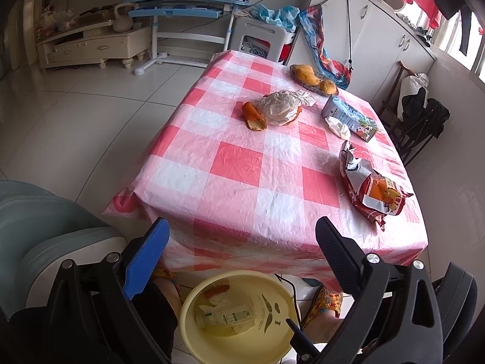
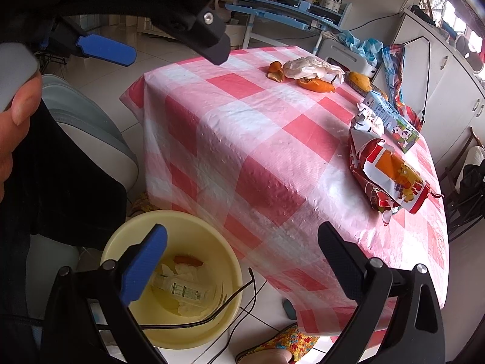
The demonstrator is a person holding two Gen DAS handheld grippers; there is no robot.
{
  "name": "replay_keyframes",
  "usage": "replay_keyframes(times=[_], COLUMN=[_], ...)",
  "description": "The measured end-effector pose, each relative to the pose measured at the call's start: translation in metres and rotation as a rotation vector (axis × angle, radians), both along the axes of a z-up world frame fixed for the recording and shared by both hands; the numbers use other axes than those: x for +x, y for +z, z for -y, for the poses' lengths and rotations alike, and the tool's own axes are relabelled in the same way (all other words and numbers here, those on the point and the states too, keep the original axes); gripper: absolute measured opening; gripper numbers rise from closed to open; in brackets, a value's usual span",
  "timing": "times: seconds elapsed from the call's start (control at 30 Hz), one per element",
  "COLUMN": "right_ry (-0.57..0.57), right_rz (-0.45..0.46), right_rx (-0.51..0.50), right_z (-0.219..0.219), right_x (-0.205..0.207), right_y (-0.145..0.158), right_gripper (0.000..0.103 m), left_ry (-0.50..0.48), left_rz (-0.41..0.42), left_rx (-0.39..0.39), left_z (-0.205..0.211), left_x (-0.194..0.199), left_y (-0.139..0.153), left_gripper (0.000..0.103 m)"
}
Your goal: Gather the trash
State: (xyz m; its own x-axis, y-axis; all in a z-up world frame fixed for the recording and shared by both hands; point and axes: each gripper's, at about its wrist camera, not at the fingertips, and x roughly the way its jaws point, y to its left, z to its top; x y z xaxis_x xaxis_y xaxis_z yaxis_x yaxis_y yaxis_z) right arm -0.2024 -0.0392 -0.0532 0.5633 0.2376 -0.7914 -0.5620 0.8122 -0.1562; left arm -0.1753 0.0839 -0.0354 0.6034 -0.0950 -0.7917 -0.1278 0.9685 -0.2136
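Observation:
A yellow basin on the floor by the table's near edge holds a plastic bottle, tissue and an orange peel. On the checked table lie a red snack bag, a milk carton, a crumpled tissue, a plastic bag and orange peels. My left gripper is open and empty above the basin. My right gripper is open and empty between basin and table edge.
A dish of whole fruit sits at the table's far edge. A grey-green chair stands left of the basin. A black cable crosses the basin. The person's patterned slipper is beneath the table edge. Cabinets line the right.

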Motion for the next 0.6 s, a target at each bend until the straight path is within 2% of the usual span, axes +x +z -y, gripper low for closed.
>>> replay_keyframes(times=[0.6], right_ry=[0.002], right_rz=[0.001], right_rx=[-0.002], right_z=[-0.0005], right_x=[-0.0008], right_y=[-0.0009], right_gripper=[0.095], left_ry=[-0.012], left_rz=[-0.021], left_rx=[0.042], left_z=[0.0038], left_x=[0.0022], left_y=[-0.0047], left_gripper=[0.094])
